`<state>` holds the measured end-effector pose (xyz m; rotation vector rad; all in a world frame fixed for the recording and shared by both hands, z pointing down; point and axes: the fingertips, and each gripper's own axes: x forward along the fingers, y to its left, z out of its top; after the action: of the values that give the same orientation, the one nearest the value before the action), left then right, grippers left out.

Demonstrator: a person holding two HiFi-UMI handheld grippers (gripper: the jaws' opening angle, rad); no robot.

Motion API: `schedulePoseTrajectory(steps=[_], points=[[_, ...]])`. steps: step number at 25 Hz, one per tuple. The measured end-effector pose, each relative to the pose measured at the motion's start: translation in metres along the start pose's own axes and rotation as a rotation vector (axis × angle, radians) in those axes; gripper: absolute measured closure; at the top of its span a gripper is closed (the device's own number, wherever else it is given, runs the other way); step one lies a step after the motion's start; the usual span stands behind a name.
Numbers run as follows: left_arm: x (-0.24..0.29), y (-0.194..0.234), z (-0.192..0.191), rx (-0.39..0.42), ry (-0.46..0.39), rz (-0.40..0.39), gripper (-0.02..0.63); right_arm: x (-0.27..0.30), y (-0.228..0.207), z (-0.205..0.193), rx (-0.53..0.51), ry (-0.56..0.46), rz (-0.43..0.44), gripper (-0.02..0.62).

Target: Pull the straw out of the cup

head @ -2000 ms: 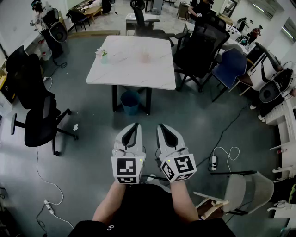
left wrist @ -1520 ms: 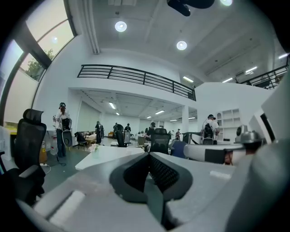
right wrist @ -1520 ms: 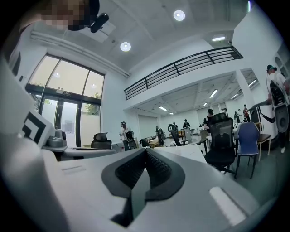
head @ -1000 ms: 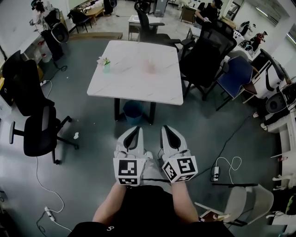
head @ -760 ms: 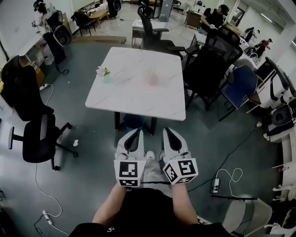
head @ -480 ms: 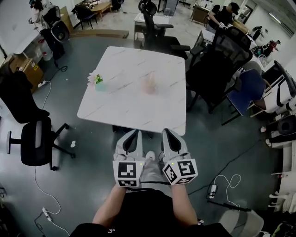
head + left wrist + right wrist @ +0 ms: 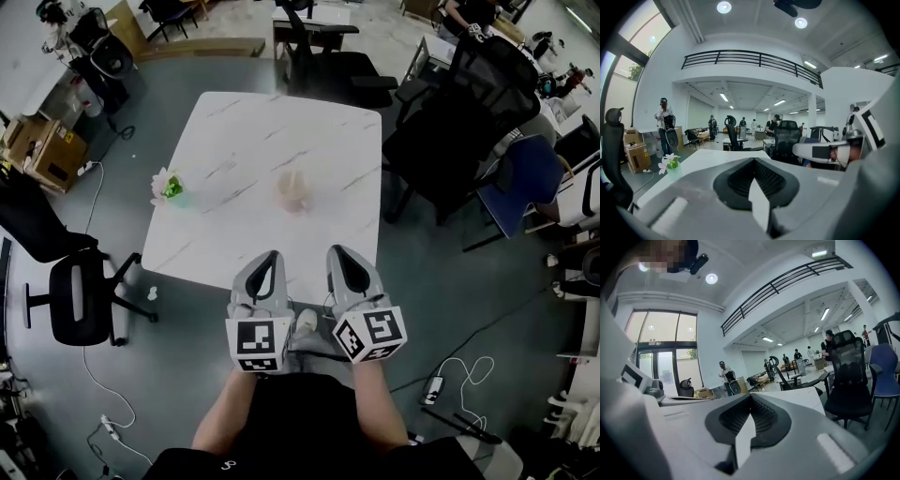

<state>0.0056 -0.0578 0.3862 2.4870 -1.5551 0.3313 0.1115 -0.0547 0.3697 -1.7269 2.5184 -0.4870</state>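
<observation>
Head view is showing the left gripper (image 7: 266,261) and right gripper (image 7: 339,256) hovering side by side at the desk's (image 7: 244,150) near edge, jaws pressing together, empty, the cup (image 7: 293,190) standing well apart ahead.

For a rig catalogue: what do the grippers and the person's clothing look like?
The left gripper and right gripper have pale grey curved shells, black ribbed inner pads, each with a cube of black-and-white square markers. The person wears a black top.
</observation>
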Motion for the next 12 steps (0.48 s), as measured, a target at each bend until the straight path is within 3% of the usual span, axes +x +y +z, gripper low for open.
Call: schedulePoseTrajectory(steps=[7,12], points=[[0.036,0.019,-0.012,-0.019,0.061,0.023,0.604,0.042,-0.002,-0.016,0.032,0.059,0.057,0.592],[0.063,0.026,-0.027,-0.023,0.105,-0.003,0.604,0.067,-0.008,-0.031,0.046,0.104,0.052,0.592]])
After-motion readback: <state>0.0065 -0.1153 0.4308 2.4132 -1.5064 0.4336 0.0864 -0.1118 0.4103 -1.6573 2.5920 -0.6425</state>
